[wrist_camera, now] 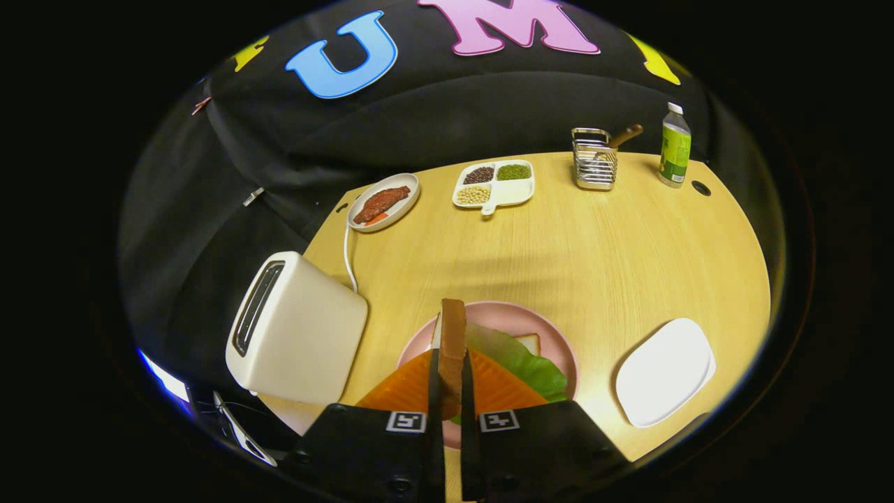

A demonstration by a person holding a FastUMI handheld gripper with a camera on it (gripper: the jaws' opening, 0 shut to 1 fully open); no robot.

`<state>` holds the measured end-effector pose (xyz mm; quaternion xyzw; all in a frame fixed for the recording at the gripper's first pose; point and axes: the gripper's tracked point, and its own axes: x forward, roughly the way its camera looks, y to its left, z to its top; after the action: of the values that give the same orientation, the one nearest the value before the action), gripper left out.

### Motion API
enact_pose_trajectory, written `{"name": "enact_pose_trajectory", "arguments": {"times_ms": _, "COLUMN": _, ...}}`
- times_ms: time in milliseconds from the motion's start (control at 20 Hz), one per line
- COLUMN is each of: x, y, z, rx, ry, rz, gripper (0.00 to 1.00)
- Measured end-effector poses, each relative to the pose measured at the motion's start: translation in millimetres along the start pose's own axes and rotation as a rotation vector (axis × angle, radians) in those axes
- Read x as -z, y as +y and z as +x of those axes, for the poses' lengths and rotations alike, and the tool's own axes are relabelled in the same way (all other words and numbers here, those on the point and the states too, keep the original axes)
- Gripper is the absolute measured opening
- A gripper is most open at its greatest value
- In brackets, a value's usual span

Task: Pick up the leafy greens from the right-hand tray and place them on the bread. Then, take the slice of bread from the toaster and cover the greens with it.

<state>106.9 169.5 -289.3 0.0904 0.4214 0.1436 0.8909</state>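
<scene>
Your tongs [450, 377] are pinched narrow on the slice of bread [452, 349], held on edge above the leafy greens [520, 360] on the pink plate [538, 325]; it looks light, stiff and crumbly, so grip gently by the flat faces.

We see pale wood table [594, 251]; on it white toaster [297, 328], pink plate [513, 318], white tray [663, 374], oval dish [384, 202], divided dish [494, 184], wire rack [594, 161], bottle [675, 147]; gripper [452, 391] fingers clamp bread slice [452, 335] above plate.
</scene>
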Motion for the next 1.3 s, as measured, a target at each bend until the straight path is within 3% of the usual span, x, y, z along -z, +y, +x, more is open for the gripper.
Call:
{"name": "enact_pose_trajectory", "arguments": {"times_ms": 300, "x": 23.5, "y": -36.7, "z": 0.2, "rx": 0.073, "ry": 0.038, "rz": 0.032, "gripper": 0.3}}
{"name": "enact_pose_trajectory", "arguments": {"times_ms": 400, "x": 29.1, "y": -53.2, "z": 0.5, "rx": 0.125, "ry": 0.046, "rz": 0.013, "gripper": 0.46}}
{"name": "enact_pose_trajectory", "arguments": {"times_ms": 500, "x": 28.0, "y": -53.2, "z": -0.7, "rx": 0.12, "ry": 0.041, "rz": 0.02, "gripper": 0.5}}
{"name": "enact_pose_trajectory", "arguments": {"times_ms": 550, "x": 24.2, "y": -53.7, "z": -3.4, "rx": 0.118, "ry": 0.029, "rz": 0.025, "gripper": 0.63}}
{"name": "enact_pose_trajectory", "arguments": {"times_ms": 700, "x": 10.0, "y": -55.1, "z": -17.4, "rx": 0.126, "ry": -0.03, "rz": 0.037, "gripper": 0.86}}
{"name": "enact_pose_trajectory", "arguments": {"times_ms": 750, "x": 5.1, "y": -55.5, "z": -23.6, "rx": 0.132, "ry": -0.057, "rz": 0.039, "gripper": 0.99}}
{"name": "enact_pose_trajectory", "arguments": {"times_ms": 1050, "x": -30.6, "y": -49.0, "z": -79.0, "rx": 0.181, "ry": -0.245, "rz": -0.036, "gripper": 0.99}}
{"name": "enact_pose_trajectory", "arguments": {"times_ms": 1300, "x": -103.2, "y": -29.4, "z": -155.2, "rx": 0.198, "ry": -0.486, "rz": -0.14, "gripper": 0.99}}
